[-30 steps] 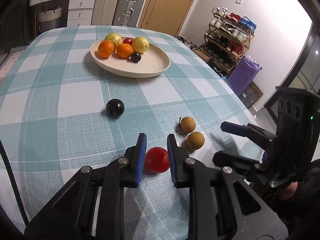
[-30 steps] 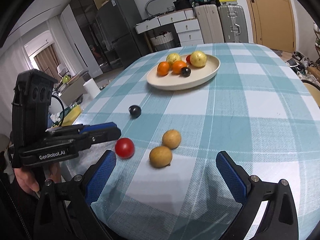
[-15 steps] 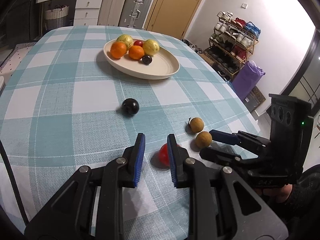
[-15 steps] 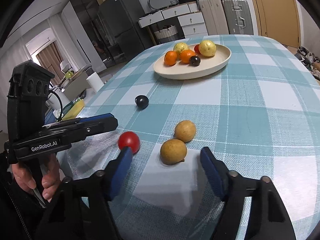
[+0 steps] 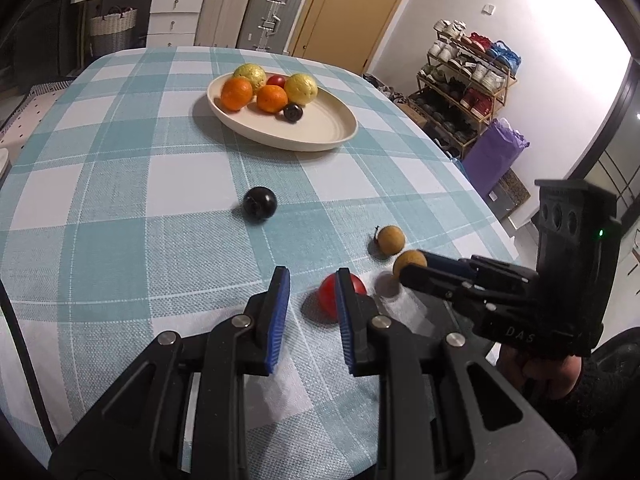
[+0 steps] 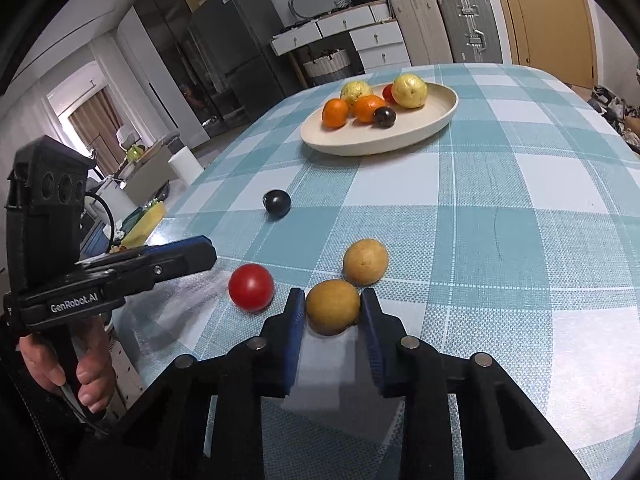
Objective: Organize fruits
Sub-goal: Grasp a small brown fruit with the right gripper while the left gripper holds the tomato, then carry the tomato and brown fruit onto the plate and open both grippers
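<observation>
The right tongs [image 6: 331,312] pinched the brown fruit [image 6: 333,306]; the left tongs [image 5: 310,312], closed and empty, risked nudging the red fruit [image 5: 329,295] rolling.

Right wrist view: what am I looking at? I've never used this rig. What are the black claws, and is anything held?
There is no robot. A person holds a two-finger tool in each hand, and a camera on each looks along its fingers. This view looks over the right tool. Its jaws are closing on the nearer tan fruit, with the pads against its sides. The left tool, whose own camera gives the other picture, is shut and holds nothing; the red fruit lies beside it. A second tan fruit and a black fruit lie loose on the checked tablecloth. The plate beyond holds more fruit.
</observation>
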